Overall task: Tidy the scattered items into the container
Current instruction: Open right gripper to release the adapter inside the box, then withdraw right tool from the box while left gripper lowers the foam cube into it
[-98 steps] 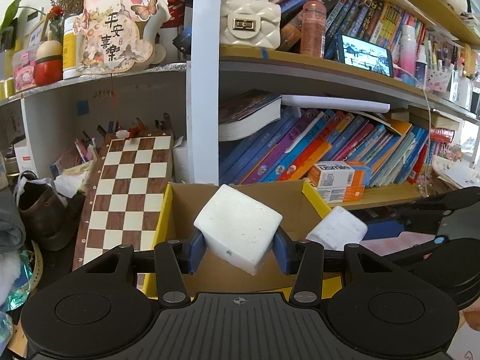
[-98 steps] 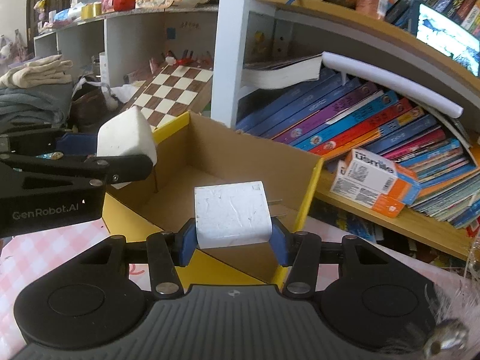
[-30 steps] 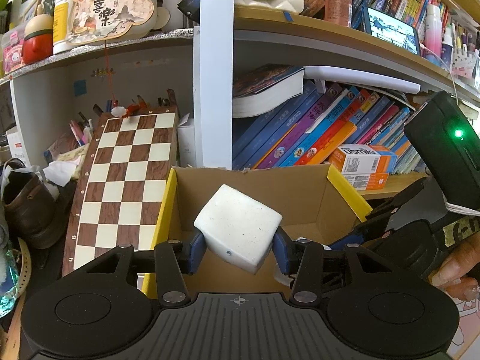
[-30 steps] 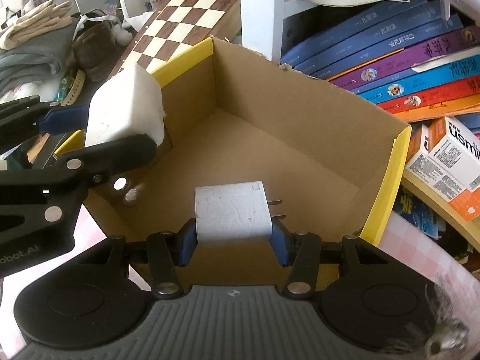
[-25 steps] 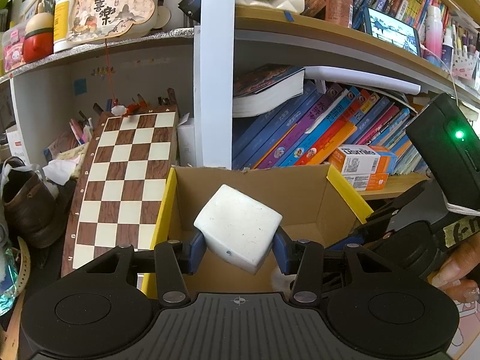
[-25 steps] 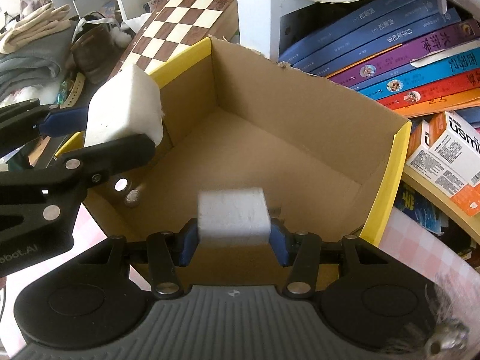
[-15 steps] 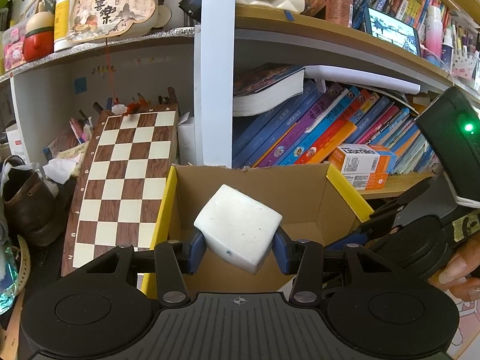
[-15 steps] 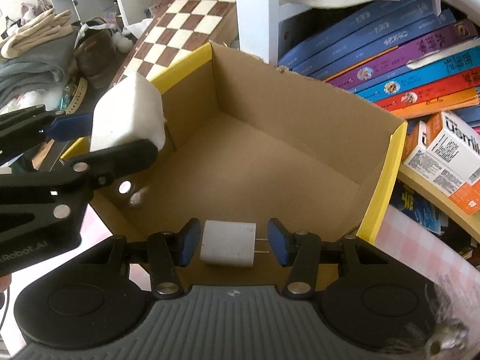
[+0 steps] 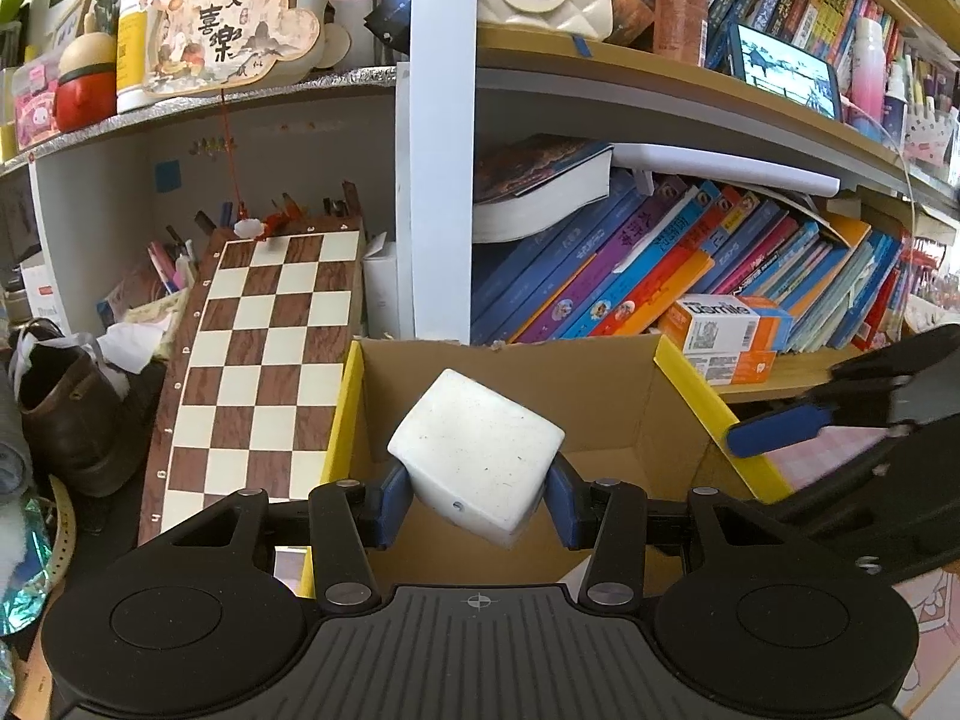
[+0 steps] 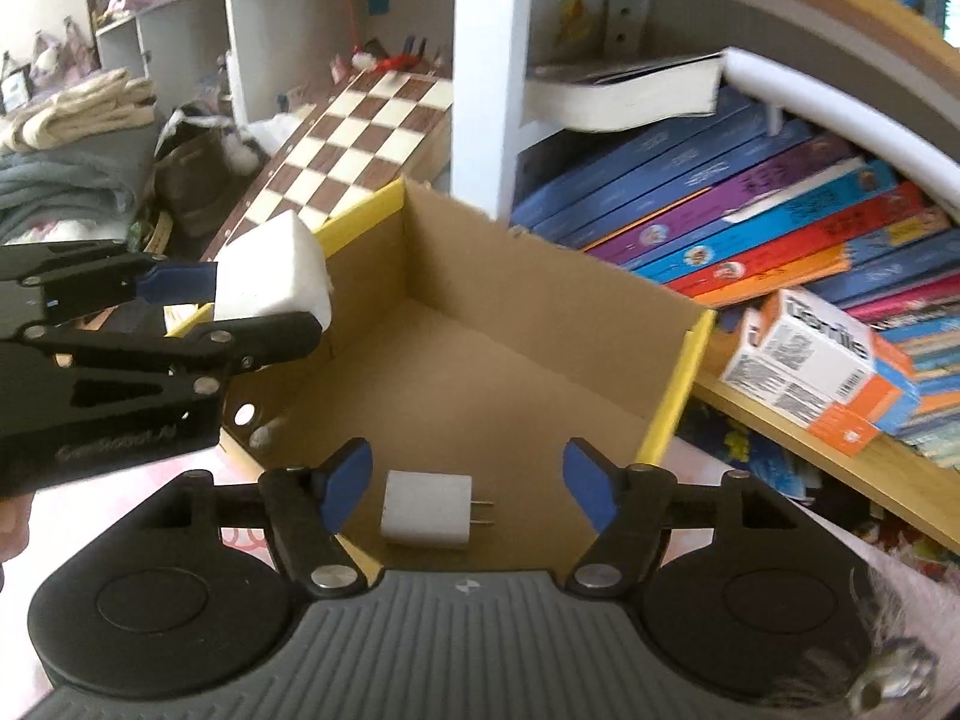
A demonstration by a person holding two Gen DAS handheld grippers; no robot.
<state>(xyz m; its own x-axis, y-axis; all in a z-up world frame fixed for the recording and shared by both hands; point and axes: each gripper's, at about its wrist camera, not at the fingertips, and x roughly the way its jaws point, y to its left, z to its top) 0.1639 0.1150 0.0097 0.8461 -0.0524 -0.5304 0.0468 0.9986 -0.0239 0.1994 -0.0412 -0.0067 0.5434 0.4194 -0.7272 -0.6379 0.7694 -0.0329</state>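
Left gripper point(image 9: 477, 489): blue pads clamped on a white foam block point(image 9: 477, 453), held tilted, one corner pointing down, above the near left part of the cardboard box point(image 9: 606, 384). Block surface matte, slightly speckled, edges rounded; a small dark dot on its lower face. From the right wrist view the same block point(image 10: 273, 276) sits just above the box's left wall.

Right gripper point(image 10: 468, 486): fingers spread wide, nothing between the pads. Directly below the gap lies a white charger plug point(image 10: 429, 510), a small smooth cuboid with two metal prongs pointing right. It rests on the box floor close to the near wall, apart from both pads.

Box: plain brown corrugated card, open top, yellow tape along the side rims; far rim torn rough. Floor otherwise bare as far as the view shows, though the near left corner is hidden behind the left gripper.

Behind, far left: a brown-and-cream chessboard point(image 9: 264, 360) leaning. Far right: slanting books point(image 9: 660, 276) on a wooden shelf.
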